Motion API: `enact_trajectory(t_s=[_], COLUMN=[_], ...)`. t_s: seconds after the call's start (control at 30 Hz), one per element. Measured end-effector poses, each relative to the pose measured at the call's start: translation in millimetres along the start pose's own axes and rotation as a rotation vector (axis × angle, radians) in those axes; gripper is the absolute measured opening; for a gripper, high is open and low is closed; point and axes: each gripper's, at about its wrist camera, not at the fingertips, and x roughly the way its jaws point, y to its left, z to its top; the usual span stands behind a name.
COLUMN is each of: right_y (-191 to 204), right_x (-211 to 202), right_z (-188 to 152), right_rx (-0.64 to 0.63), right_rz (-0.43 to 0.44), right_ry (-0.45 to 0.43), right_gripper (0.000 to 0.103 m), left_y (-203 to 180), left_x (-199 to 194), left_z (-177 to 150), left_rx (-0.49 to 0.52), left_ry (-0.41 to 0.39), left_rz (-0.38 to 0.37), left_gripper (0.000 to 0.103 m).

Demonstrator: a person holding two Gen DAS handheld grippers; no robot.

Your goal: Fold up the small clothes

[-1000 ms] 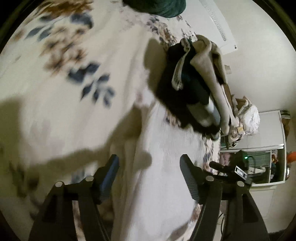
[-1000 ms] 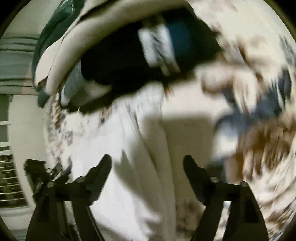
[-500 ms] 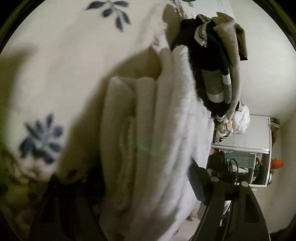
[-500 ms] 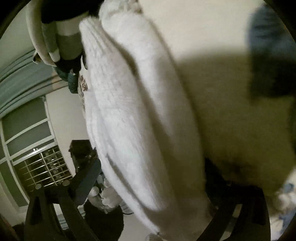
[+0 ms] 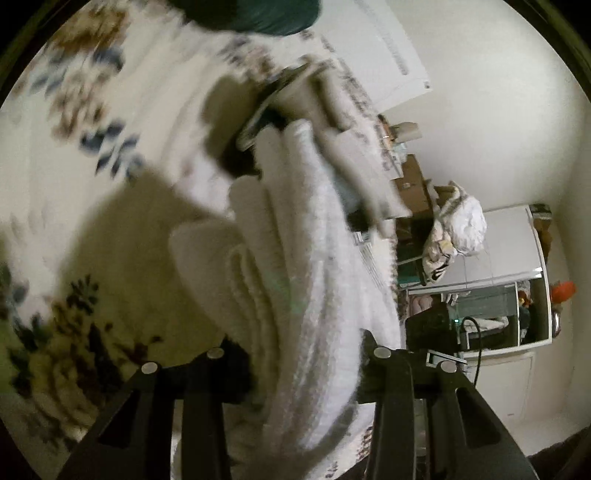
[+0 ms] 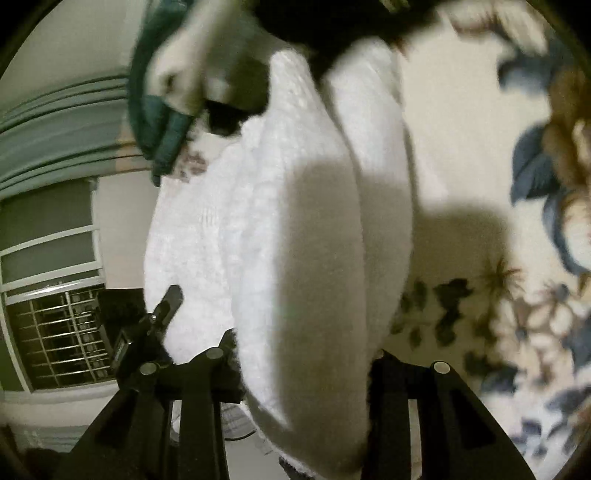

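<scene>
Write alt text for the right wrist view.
The right gripper is clamped on a bunched white knitted garment that fills the centre, above a cream floral bedspread. A blurred pile of dark clothes lies beyond; a barred window is left.

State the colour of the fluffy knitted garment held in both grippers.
White; the fluffy knitted garment shows best in the right wrist view.

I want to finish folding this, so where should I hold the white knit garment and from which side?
Hold the white knit garment by its bunched near edge, where its layers stack into long ridges running away from the cameras. Come from the near end, along those ridges, so the fingers span all the layers. Both the left claw and right claw look closed on it there already.
</scene>
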Motion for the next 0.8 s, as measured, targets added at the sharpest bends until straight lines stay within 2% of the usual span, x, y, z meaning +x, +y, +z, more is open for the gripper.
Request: enact_trajectory(t_s=[0.1, 0.17, 0.2, 0.27, 0.33, 0.47, 0.6, 0.7, 0.8], right_y=[43.5, 76.7, 93.5, 118.2, 142.2, 178.9, 179.3, 139.9, 98.7], right_x=[-60.2, -84.9, -102.2, -128.3, -156.4, -179.1, -169.5, -144.9, -113.9], right_z=[3.4, 12.4, 22.1, 43.3, 73.1, 130.5, 203.2, 239.2, 262.1], right_rx=[-0.055, -0.086, -0.106, -0.136, -0.165, -0.198, -0.176, -0.119, -0.060], right_rz=[0.018, 0.024, 0.027, 0.022, 0.011, -0.008, -0.043, -0.075, -0.125], right_ry=[-0.058, -0.094, -0.118, -0.160, -0.210, -0.275, -0.284, -0.256, -0.225], right_gripper=[0.038, 0.038, 0.038, 0.038, 0.038, 0.038, 0.038, 0.038, 0.038], left_y=[-43.8, -80.1, -91.3, -123.0, -138.1, -156.5, -144.2, -115.4, -78.1], left_x=[-19.3, -27.9, -26.2, -22.7, -20.3, 9.0, 57.3, 103.1, 153.3], left_z=[22.2, 44.8, 50.8, 83.6, 115.6, 180.2, 224.6, 243.3, 251.3], left_rx=[0.056, 0.090, 0.099, 0.117, 0.148, 0.166, 0.151, 0.119, 0.095], left_ry=[-0.028, -0.056, -0.064, -0.094, -0.122, -0.148, -0.122, -0.064, 0.027], left_rz=[-0.002, -0.019, -0.028, -0.053, -0.072, -0.106, -0.099, -0.054, 0.039], left_gripper=[0.035, 0.036, 0.036, 0.036, 0.036, 0.036, 0.036, 0.037, 0.037])
